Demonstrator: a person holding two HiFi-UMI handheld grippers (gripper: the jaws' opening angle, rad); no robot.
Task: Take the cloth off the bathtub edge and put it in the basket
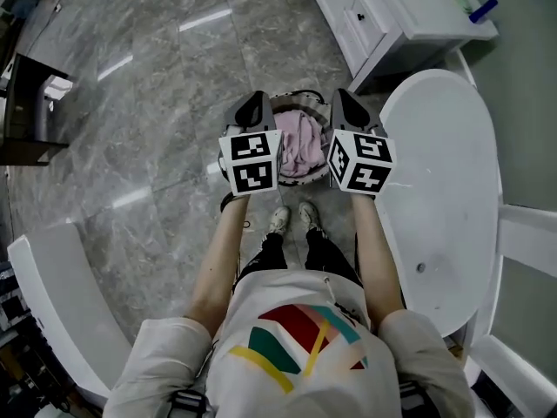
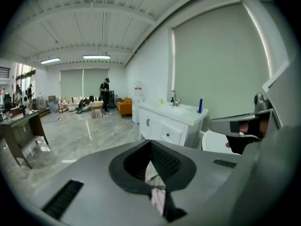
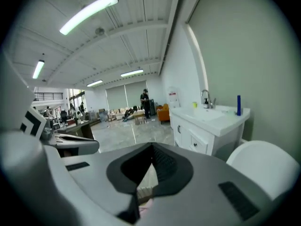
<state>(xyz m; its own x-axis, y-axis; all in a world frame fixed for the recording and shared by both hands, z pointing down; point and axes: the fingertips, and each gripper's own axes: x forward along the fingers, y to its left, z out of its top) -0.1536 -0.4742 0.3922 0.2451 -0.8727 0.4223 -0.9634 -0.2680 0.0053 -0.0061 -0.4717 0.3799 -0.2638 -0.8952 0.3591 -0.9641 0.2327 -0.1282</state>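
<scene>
The pink cloth [image 1: 300, 146] lies crumpled inside the round basket [image 1: 294, 99] on the floor, straight ahead of the person's feet. Both grippers hang above the basket, side by side. My left gripper [image 1: 254, 103] is over its left rim and my right gripper [image 1: 346, 99] over its right rim. In the left gripper view the jaws [image 2: 151, 142] meet with nothing held, and a strip of pink cloth [image 2: 158, 199] shows far below them. The right gripper's jaws [image 3: 152, 148] are likewise shut and empty. The white bathtub [image 1: 444, 190] stands to the right.
A white vanity cabinet [image 1: 392, 16] with a blue bottle [image 1: 483, 9] stands beyond the tub. A dark table [image 1: 26, 103] is at the far left and a white curved fixture [image 1: 61, 294] at the lower left. Grey marble floor surrounds the basket.
</scene>
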